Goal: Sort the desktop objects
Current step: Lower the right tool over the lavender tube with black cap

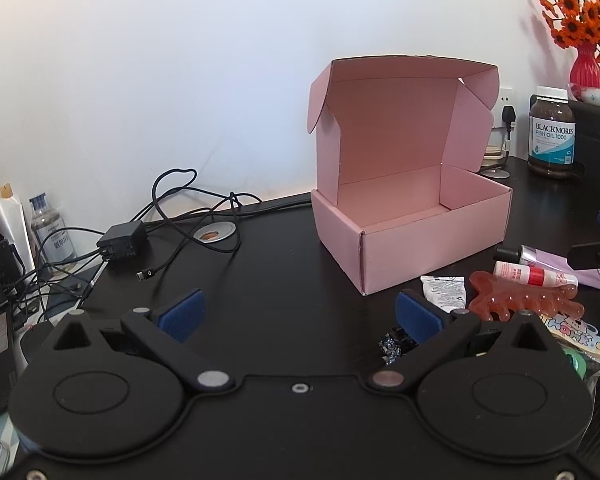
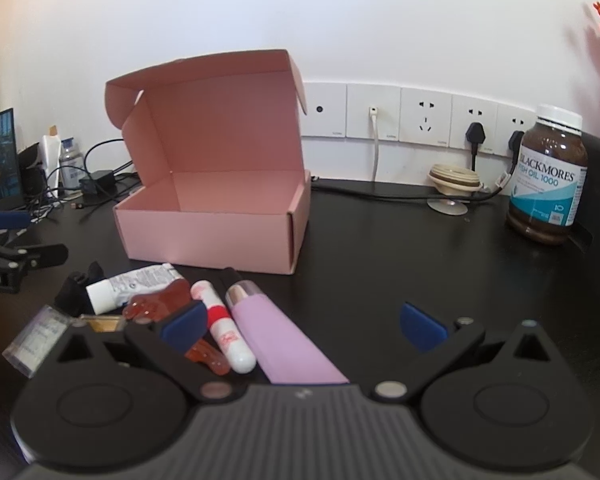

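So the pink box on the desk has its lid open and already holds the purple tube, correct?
Not quite. The pink box has its lid open, but it holds nothing; the right wrist view shows its inside bare. The purple tube lies on the desk in front of it.

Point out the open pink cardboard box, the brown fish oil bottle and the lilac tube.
Open pink cardboard box (image 2: 208, 236): right wrist view, front wall.
Brown fish oil bottle (image 2: 548, 184): right wrist view, label.
Lilac tube (image 2: 278, 340): right wrist view, body.
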The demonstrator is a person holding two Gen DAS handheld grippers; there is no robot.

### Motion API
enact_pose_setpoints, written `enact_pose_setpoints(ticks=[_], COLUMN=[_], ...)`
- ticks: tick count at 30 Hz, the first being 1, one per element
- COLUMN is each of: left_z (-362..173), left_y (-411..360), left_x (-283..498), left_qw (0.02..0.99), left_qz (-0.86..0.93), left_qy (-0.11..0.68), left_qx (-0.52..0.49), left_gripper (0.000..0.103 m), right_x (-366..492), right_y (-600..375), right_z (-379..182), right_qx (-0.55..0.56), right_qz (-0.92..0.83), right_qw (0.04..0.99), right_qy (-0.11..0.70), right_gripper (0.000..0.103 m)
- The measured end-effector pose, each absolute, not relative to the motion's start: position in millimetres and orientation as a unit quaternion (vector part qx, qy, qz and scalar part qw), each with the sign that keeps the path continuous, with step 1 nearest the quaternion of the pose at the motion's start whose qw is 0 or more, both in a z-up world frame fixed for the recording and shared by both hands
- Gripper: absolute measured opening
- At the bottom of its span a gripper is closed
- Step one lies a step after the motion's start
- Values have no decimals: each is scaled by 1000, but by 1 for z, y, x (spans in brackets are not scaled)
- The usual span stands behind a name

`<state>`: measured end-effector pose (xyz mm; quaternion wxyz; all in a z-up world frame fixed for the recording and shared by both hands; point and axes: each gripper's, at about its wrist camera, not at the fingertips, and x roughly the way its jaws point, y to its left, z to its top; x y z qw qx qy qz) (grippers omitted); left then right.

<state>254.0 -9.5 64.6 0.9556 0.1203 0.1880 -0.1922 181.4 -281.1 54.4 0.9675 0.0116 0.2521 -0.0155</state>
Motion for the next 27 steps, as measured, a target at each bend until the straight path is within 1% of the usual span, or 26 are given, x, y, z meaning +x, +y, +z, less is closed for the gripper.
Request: enact_pose_setpoints(ticks=[6,13,14,17,27], left_z=[65,64,64,64,64], left_y=[-9,-9,-9,-12,-12], left_x=[256,258,257,254,256], left_qw=[954,953,953,953,952], left_qz=[-195,-198,-198,-198,-200], left_qy=[193,200,199,193,197], left_qx=[118,114,117,126,124], left_gripper=[103,103,103,103,103], right_x=[177,178,179,182,185], right_y=[-283,-281,-280,-278,-274], right_z=[55,53,53,51,47], right_qx=[5,-43,-52,-78,-96], right_qz=[-27,-39,-41,-54,-47], right_qw=[969,963,962,958,952], right_qy=[246,263,263,270,285], right_gripper=[102,101,100,94,94])
